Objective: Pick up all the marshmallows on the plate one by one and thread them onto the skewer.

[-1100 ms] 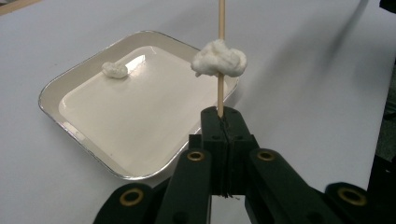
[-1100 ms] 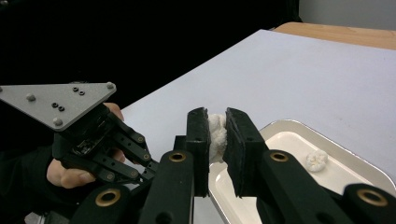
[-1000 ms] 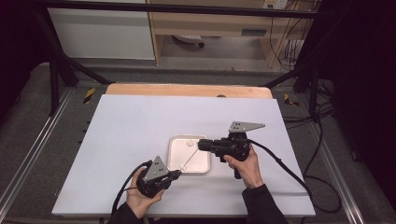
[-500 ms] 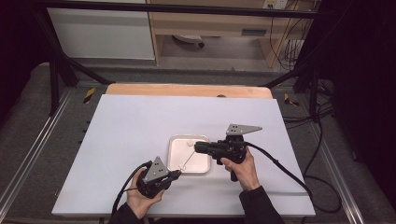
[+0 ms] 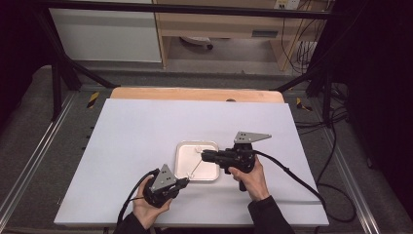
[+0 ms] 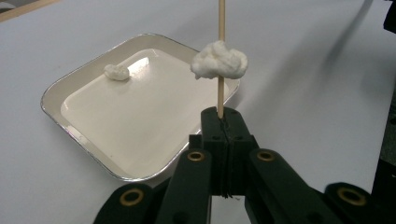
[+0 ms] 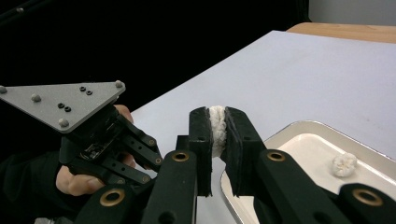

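My left gripper [image 6: 221,117] is shut on the lower end of a thin wooden skewer [image 6: 221,28], which carries a white fluffy lump [image 6: 219,61] partway up. In the high view this gripper [image 5: 185,180] sits at the near edge of a small metal tray [image 5: 181,168], the skewer [image 5: 195,166] slanting over it. My right gripper [image 7: 217,122] is shut on a second white lump [image 7: 217,128]; from above it [image 5: 204,155] lies over the tray's right side, close to the skewer's far end. A third lump [image 6: 116,72] rests in the tray [image 6: 70,135].
The tray stands on a white table top [image 5: 146,126] with a wooden strip [image 5: 195,93] along its far edge. Black cables [image 5: 292,175] trail from both grippers toward the near side. Metal rails [image 5: 29,161] run beside the table.
The right gripper has edged slightly nearer and to the left, toward the skewer. The left hand has kept still.
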Motion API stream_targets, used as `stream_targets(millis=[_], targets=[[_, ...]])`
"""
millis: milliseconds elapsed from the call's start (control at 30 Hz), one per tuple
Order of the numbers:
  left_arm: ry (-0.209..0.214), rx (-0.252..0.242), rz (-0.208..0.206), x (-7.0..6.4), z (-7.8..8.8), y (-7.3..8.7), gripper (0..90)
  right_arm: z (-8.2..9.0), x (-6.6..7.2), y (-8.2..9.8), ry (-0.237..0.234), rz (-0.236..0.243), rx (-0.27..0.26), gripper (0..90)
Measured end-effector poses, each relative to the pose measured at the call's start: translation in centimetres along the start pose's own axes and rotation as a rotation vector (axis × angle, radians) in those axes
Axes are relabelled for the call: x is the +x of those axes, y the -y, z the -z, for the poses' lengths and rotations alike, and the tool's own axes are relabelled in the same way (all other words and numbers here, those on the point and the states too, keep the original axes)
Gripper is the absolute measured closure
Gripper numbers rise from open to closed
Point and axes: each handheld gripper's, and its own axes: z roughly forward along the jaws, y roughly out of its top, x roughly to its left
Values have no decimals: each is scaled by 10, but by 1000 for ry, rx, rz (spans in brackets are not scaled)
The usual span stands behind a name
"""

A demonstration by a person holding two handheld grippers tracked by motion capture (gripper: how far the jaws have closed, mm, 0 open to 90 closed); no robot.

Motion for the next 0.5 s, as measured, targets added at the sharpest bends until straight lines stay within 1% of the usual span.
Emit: stream_targets(millis=[67, 100, 133, 200, 333, 500], targets=[[-3, -6, 2, 0, 0, 1, 892, 0, 1, 1, -2, 2, -3, 818], [3, -3, 2, 0, 0, 1, 892, -1, 1, 1, -5, 2, -4, 818], [-1, -5, -1, -1, 0, 0, 892, -1, 1, 2, -5, 2, -2, 818], [5, -10, 3, -2, 0, 0, 892, -1, 1, 2, -6, 0, -6, 818], [-3, -12, 11, -1, 1, 0, 892, -1, 2, 3, -3, -1, -3, 817], [-2, -8, 9, -1, 0, -1, 892, -3, 2, 4, -13, -5, -7, 817]])
